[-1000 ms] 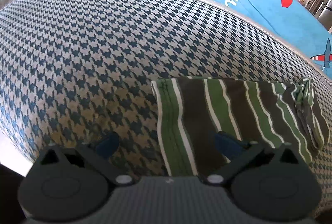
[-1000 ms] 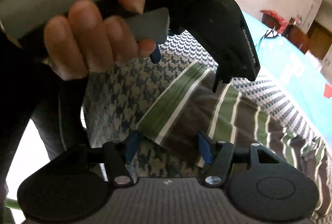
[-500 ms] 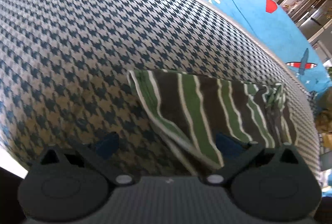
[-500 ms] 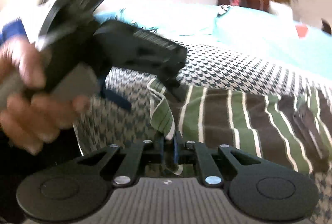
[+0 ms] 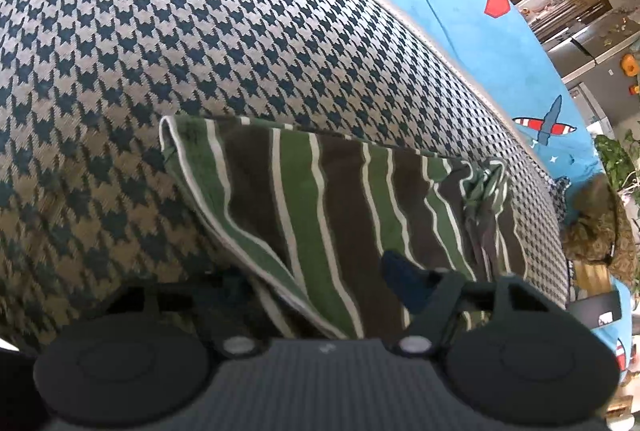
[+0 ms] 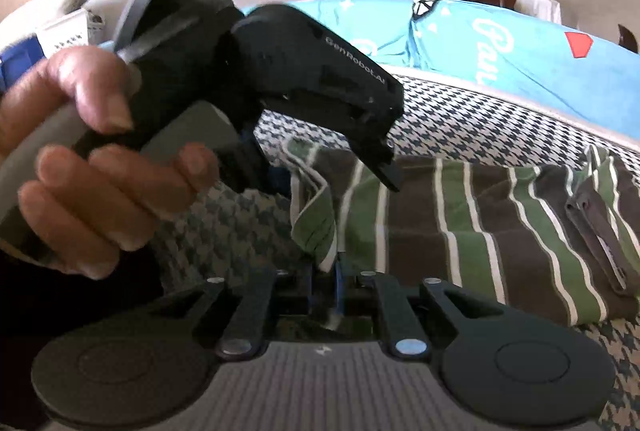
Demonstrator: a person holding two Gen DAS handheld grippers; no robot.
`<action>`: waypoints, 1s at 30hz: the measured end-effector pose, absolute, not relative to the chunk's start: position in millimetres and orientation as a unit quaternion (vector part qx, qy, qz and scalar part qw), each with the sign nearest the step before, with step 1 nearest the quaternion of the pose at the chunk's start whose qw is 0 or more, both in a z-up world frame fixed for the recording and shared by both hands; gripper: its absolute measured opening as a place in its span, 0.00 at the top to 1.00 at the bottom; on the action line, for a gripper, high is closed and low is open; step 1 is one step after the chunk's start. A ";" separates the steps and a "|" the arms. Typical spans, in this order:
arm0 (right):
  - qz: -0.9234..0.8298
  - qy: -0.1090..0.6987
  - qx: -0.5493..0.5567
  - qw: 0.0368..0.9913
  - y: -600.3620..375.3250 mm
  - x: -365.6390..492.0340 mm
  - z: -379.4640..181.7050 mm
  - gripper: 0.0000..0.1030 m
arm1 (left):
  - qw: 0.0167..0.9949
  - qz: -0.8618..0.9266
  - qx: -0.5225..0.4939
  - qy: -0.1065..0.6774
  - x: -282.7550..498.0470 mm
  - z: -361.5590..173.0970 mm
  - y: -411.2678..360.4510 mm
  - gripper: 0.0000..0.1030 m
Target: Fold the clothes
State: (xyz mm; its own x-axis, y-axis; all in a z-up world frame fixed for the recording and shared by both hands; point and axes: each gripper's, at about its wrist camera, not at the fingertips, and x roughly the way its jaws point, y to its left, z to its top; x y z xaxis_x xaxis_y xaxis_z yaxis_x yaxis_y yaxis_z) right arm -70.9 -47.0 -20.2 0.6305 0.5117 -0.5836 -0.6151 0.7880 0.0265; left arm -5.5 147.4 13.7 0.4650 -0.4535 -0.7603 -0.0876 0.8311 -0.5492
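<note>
Since a second ago the right gripper (image 6: 323, 285) has gone from spread apart to clenched on the near corner of the striped garment (image 6: 460, 227), and that corner now stands lifted off the houndstooth cover (image 6: 480, 123) in a small peak between its blue pads. The left gripper (image 5: 316, 283) has come forward over the same near edge; its right blue finger (image 5: 404, 281) lies on top of the cloth, its left finger is hidden under the raised fold, and the two sit wide apart, gripping nothing. From the right wrist view that gripper's black body (image 6: 304, 71) hangs just above the garment's left end, held by a hand (image 6: 92, 159) on a grey handle. The garment is soft knit, banded brown and green with thin white lines, lying as a rough rectangle with a bunched, crumpled end at the far right. Under it the woven cover is a dark-and-pale check, and beyond its edge runs a smooth turquoise printed sheet (image 5: 460, 3).
</note>
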 end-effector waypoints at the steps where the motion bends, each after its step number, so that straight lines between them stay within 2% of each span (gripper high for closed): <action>1: 0.310 0.295 -0.093 0.899 -46.6 -71.8 -22.8 0.87 | 0.813 -0.111 -0.267 0.505 -4.8 13.1 146.6 0.43; 3: 0.307 0.296 -0.103 0.899 -45.7 -75.1 -27.5 0.82 | 0.815 -0.109 -0.265 0.504 -3.2 11.9 145.0 0.44; 5: 0.306 0.292 -0.112 0.899 -43.1 -74.4 -30.8 0.68 | 0.814 -0.109 -0.264 0.505 -2.8 11.6 146.0 0.44; 10: 0.307 0.278 -0.129 0.901 -35.8 -70.2 -36.6 0.66 | 0.815 -0.106 -0.265 0.505 1.4 10.5 147.6 0.44; 13: 0.308 0.267 -0.139 0.902 -31.9 -66.9 -39.0 0.68 | 0.816 -0.100 -0.269 0.502 8.0 9.2 146.3 0.44; 14: 0.308 0.265 -0.140 0.903 -31.7 -65.6 -39.1 0.80 | 0.816 -0.098 -0.271 0.501 10.2 8.7 145.9 0.42; 15: 0.309 0.264 -0.138 0.903 -32.5 -64.4 -38.5 0.86 | 0.816 -0.096 -0.272 0.501 12.4 8.3 145.5 0.41; 21: 0.307 0.247 -0.128 0.910 -41.2 -64.7 -32.0 0.89 | 0.818 -0.083 -0.280 0.495 25.6 5.6 143.0 0.40; 23: 0.305 0.244 -0.128 0.912 -45.4 -63.6 -30.3 0.90 | 0.823 -0.077 -0.273 0.493 28.3 5.7 140.5 0.45; 26: 0.298 0.235 -0.133 0.915 -49.7 -62.9 -27.1 0.90 | 0.829 -0.069 -0.260 0.490 31.7 6.4 135.8 0.60; 28: 0.291 0.232 -0.132 0.919 -53.1 -65.6 -24.8 0.90 | 0.833 -0.065 -0.254 0.488 33.8 7.1 132.8 0.75; 30: 0.284 0.229 -0.132 0.922 -54.0 -67.8 -15.9 0.90 | 0.836 -0.065 -0.256 0.481 33.8 10.9 130.1 0.82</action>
